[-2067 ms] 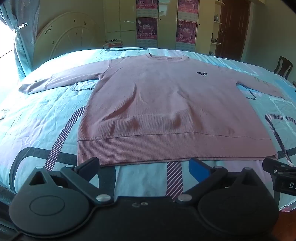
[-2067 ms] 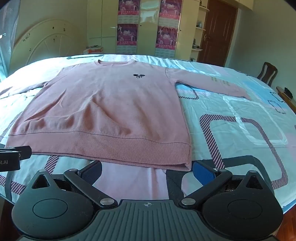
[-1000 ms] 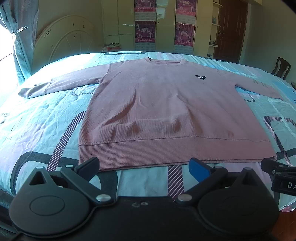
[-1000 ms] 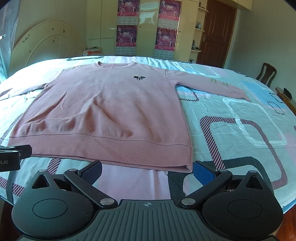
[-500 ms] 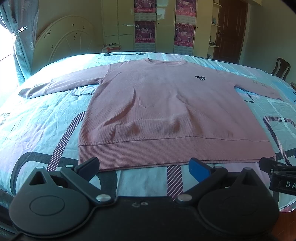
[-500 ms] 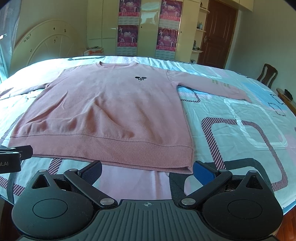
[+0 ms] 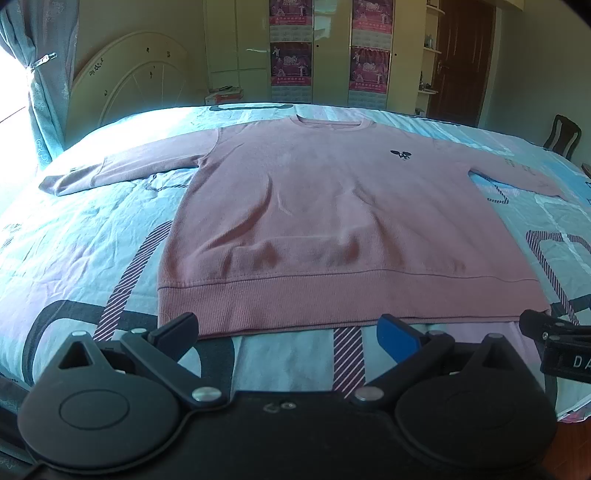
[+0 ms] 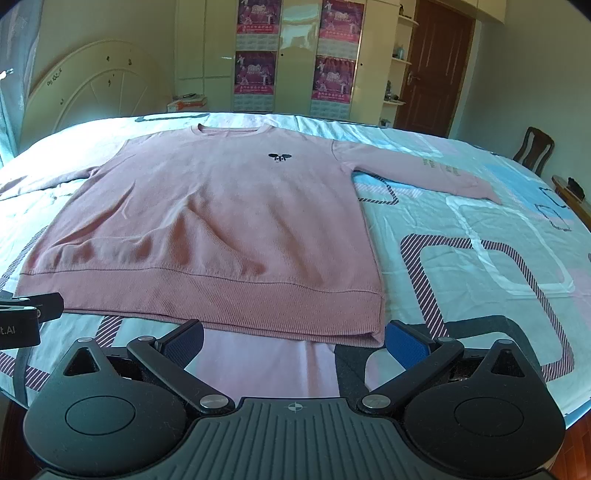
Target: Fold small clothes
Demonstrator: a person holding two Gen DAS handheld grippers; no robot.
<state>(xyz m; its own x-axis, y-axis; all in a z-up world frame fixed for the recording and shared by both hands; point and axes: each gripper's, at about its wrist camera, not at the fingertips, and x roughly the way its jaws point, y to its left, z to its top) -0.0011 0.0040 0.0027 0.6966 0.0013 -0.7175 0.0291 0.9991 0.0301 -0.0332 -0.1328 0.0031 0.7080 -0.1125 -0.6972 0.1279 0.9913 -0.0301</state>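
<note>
Matt ribbed-knit pink sweater (image 7: pixel 332 221) on smooth printed cotton-like bedsheet (image 7: pixel 92 240)

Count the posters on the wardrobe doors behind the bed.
4, two stacked on each of two doors: upper left, lower left, upper right, lower right. The top pair is cut off by the frame.

The right gripper (image 7: pixel 565 354) reads "DA", the left gripper (image 8: pixel 18 325) "t.AI".

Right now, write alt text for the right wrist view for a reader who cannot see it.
A pink long-sleeved knit sweater lies flat, front up, sleeves spread, on a bed with a pale blue patterned sheet. The open right gripper hovers just short of its ribbed hem, holding nothing. The left gripper shows at the left edge; wardrobes and a dark wooden door stand behind.
</note>
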